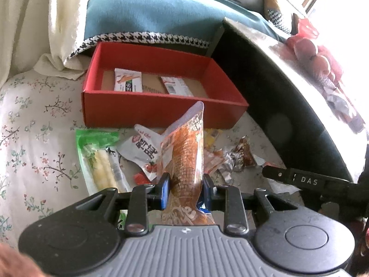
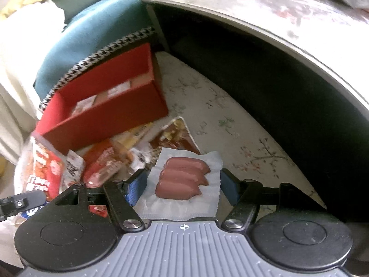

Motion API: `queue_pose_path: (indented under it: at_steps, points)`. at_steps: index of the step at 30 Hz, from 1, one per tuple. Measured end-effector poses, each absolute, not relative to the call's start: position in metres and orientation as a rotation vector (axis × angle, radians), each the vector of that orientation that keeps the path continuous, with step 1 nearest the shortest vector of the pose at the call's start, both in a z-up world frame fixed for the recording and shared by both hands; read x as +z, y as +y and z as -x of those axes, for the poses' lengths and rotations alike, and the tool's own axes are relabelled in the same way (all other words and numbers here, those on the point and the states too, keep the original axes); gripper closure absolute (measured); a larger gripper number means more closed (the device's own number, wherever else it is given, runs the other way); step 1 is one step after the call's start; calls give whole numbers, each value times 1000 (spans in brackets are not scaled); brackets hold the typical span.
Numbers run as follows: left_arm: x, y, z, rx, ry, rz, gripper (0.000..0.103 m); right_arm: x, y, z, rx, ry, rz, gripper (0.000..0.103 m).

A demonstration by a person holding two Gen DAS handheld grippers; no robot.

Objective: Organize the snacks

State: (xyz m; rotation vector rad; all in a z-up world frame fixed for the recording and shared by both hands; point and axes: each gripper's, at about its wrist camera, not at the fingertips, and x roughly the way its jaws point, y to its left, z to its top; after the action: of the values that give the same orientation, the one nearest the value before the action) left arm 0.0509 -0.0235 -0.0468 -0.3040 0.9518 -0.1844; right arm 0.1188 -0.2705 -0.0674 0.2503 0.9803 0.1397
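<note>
In the left wrist view, a long orange transparent plastic snack pouch with a net pattern (image 1: 184, 159) is being held by the left gripper (image 1: 186, 189). The two blue pads (image 1: 165, 190) are being pressed on the lower part of the pouch, so the claw is nearly closed on it. The pouch is being kept upright and raised above the pile of snack packets (image 1: 143, 152) on the floral bed sheet (image 1: 34, 124), with its top edge seen in front of the near wall of the open red cardboard box (image 1: 161, 113). Two white packets (image 1: 128, 80) are lying inside the box already. The pouch is judged to be light, soft and rather slippery; it is being gripped at a narrow place, which is probably a good hold, but it may bend or slide if it is swung quickly. The gripper is being pointed forward toward the box, almost level.

In the right wrist view, a clear vacuum-sealed pack of three pink sausages (image 2: 184, 181) is lying flat on the sheet between the fingers of the right gripper (image 2: 183, 188). The jaws are being kept wide apart and nothing is being held. This pack is judged heavier and firmer in the middle, with thin flat edges; a hold across the sausages is likely safer than one on the edge. The gripper is being tilted down over the pack, and the red box is seen beyond it to the left.
</note>
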Motion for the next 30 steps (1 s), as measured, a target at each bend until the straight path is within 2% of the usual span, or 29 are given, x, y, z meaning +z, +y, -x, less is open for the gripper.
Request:
queue_pose_path:
  at_steps: [4,6,13,19,21,23,26,29,30]
  points:
    - [-41,-21,-53,-191,934,317,82,-61,-259,-121,176,968,-253,28]
    - [-37,-20,-55,-196,916,323,87,-54,-253,-123,198,946,-261,28]
    - [-40,-18,-62,-178,927,305,87,-47,-236,-136,246,919,-270,28]
    - [-69,-38,-68,-141,1027,193,67,-51,-233,-135,266,940,-260,28]
    - [-79,-36,-75,-131,1060,204,46,-51,-235,-133,268,942,-262,28]
    - [-90,-37,-79,-138,1082,236,38,-53,-237,-133,268,950,-265,28]
    - [-103,-46,-87,-126,1087,191,12,-55,-238,-133,272,960,-266,28]
    - [-111,-51,-90,-95,1090,167,15,-54,-237,-132,284,962,-257,28]
    - [-110,-52,-88,-96,1085,167,28,-55,-236,-132,285,964,-255,28]
